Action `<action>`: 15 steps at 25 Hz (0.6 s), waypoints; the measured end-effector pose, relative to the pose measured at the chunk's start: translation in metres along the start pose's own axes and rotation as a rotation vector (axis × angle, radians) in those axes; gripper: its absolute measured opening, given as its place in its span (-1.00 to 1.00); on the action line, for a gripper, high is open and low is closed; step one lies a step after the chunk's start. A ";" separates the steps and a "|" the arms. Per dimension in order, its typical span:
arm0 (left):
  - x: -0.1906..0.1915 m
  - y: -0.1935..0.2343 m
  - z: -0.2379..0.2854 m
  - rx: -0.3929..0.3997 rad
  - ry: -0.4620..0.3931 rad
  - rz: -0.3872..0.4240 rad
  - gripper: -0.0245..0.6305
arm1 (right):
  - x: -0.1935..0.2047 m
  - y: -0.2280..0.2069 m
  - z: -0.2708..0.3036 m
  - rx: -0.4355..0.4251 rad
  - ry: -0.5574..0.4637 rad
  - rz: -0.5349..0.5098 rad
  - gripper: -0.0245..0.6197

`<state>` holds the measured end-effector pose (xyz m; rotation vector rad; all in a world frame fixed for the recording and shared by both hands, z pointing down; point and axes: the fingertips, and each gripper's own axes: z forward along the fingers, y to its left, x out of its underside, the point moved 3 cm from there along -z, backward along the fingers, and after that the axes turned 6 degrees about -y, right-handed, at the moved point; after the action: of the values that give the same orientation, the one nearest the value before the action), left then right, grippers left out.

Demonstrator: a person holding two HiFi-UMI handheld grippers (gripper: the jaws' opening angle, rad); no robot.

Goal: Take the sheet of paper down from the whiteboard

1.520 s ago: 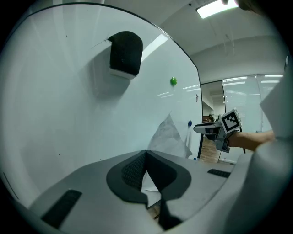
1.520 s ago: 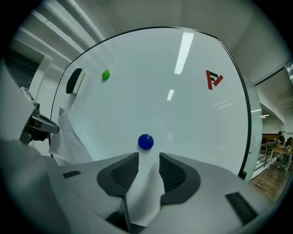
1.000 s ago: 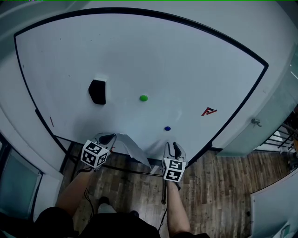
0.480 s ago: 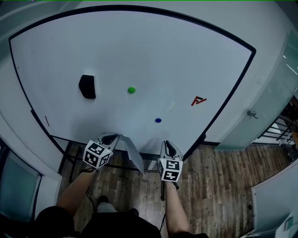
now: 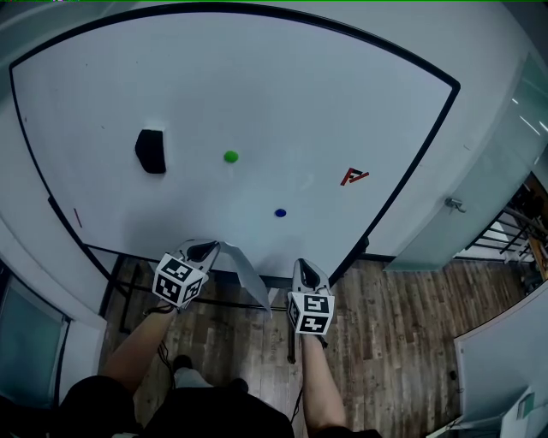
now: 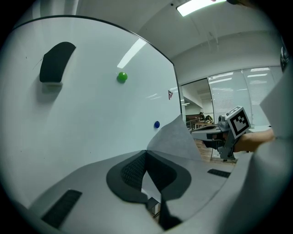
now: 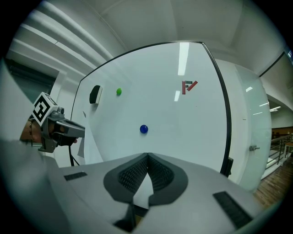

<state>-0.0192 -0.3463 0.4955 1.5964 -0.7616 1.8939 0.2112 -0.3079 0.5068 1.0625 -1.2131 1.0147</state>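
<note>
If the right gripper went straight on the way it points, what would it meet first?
Most likely the whiteboard itself, bare surface just below the blue magnet. Nothing shows between the shut right gripper and the board, though depth is hard to judge.

Dark wood-plank floor (image 5: 402, 325) runs below the whiteboard's (image 5: 257, 85) lower edge. Beside its right edge stands a pale glazed panel (image 5: 479, 171) with a metal handle (image 5: 454, 204). A ceiling light strip (image 6: 197, 5) glows. Blinds cover distant windows (image 6: 242, 89).

Cool light falls from a ceiling strip (image 6: 197, 5); its glare streaks the whiteboard (image 7: 183, 55). Fisheye bending curves every edge; corners of both gripper views go black.
</note>
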 end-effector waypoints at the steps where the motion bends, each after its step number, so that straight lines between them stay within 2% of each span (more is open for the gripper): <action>1: 0.000 -0.001 0.000 0.001 -0.003 -0.001 -0.86 | 0.000 0.000 -0.001 -0.001 0.002 0.000 -0.85; 15: 0.002 -0.002 -0.001 0.020 0.003 -0.007 -0.86 | 0.005 0.012 -0.002 -0.032 0.025 0.001 -0.85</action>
<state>-0.0186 -0.3436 0.4975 1.6061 -0.7375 1.9044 0.2006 -0.3038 0.5122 1.0217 -1.2061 1.0032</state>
